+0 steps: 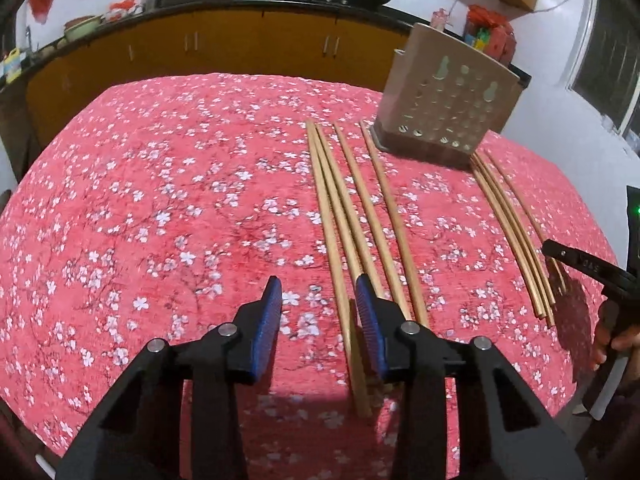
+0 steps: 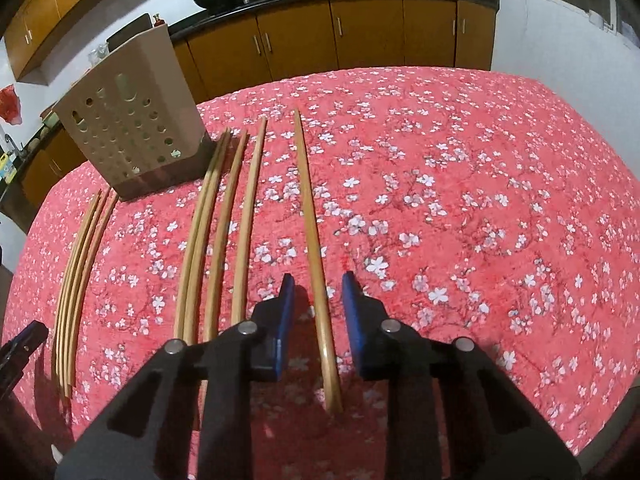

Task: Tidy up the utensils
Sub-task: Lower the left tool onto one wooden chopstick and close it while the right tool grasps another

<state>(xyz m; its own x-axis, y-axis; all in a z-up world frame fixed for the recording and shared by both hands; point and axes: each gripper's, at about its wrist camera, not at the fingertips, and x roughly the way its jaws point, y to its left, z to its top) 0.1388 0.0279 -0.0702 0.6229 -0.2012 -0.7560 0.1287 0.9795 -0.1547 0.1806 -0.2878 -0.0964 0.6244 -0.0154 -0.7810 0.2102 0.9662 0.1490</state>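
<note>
Wooden chopsticks lie in rows on the red flowered tablecloth (image 1: pixel 160 200). In the left wrist view my left gripper (image 1: pixel 318 292) stands open low over the cloth. The leftmost chopstick (image 1: pixel 332 248) of a near group runs between its blue pads, close to the right pad, with the left pad well clear. In the right wrist view my right gripper (image 2: pixel 317 282) is open around a single chopstick (image 2: pixel 310 208), with a gap on each side. A beige perforated holder (image 1: pixel 452 92) (image 2: pixel 132 128) stands upright behind the chopsticks.
Another bundle of chopsticks (image 1: pixel 516 240) (image 2: pixel 80 272) lies beyond each gripper, and several more (image 2: pixel 224 220) lie left of the single one. The right gripper's tip (image 1: pixel 580 264) shows at the left wrist view's edge. Yellow cabinets (image 2: pixel 360 36) and a dark counter with woks stand behind the table.
</note>
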